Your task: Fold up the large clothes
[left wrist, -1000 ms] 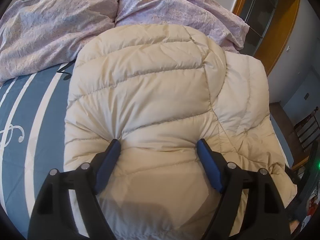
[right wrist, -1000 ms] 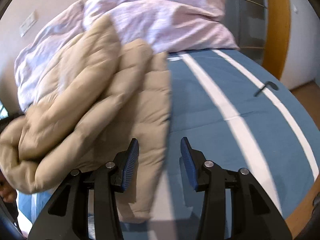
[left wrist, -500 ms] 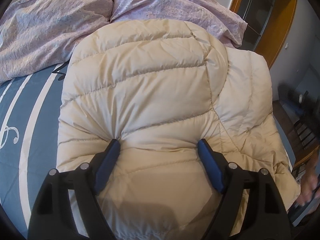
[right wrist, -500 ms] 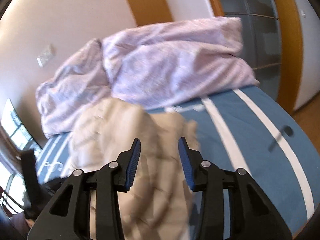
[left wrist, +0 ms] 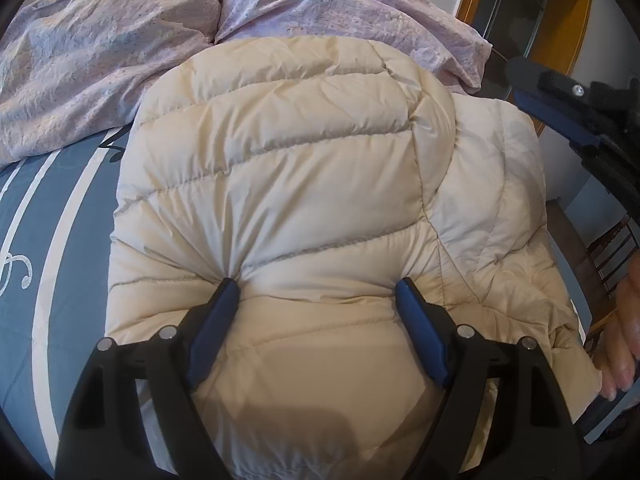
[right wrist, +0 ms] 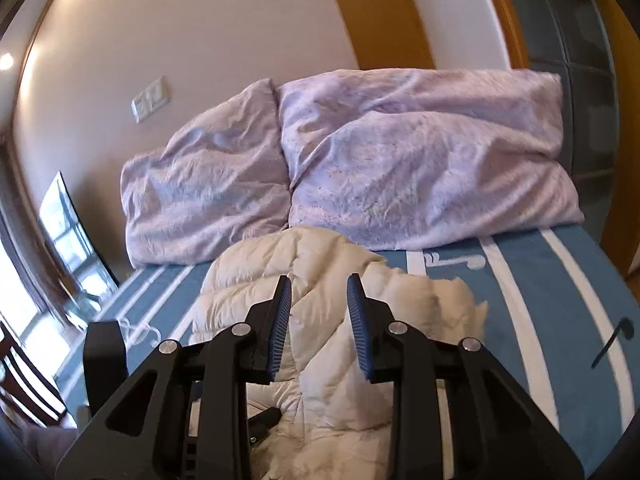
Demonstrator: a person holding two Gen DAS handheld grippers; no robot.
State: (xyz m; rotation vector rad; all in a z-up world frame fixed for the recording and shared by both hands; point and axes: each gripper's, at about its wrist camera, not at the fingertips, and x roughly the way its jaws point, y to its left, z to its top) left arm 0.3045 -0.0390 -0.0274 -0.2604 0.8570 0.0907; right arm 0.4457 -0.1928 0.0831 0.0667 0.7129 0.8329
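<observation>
A cream quilted puffer jacket (left wrist: 288, 184) lies folded in a thick pile on the blue striped bed. My left gripper (left wrist: 316, 284) is open wide, both blue fingertips pressing down into the jacket's near part. In the right wrist view the jacket (right wrist: 320, 340) lies below and ahead. My right gripper (right wrist: 318, 284) is open and empty, held in the air above the jacket. It also shows in the left wrist view (left wrist: 568, 116) at the upper right, above the jacket's far right edge.
Two lilac pillows (right wrist: 360, 168) lie at the head of the bed against the wall. The blue sheet with white stripes (left wrist: 52, 240) extends left of the jacket. A bare hand (left wrist: 624, 320) is at the bed's right edge. A wooden chair (left wrist: 612, 252) stands beyond it.
My right gripper let go of the jacket and rose up and back, now looking down at it. The jacket's flap settled onto the pile. The left gripper stayed pressed on the jacket.
</observation>
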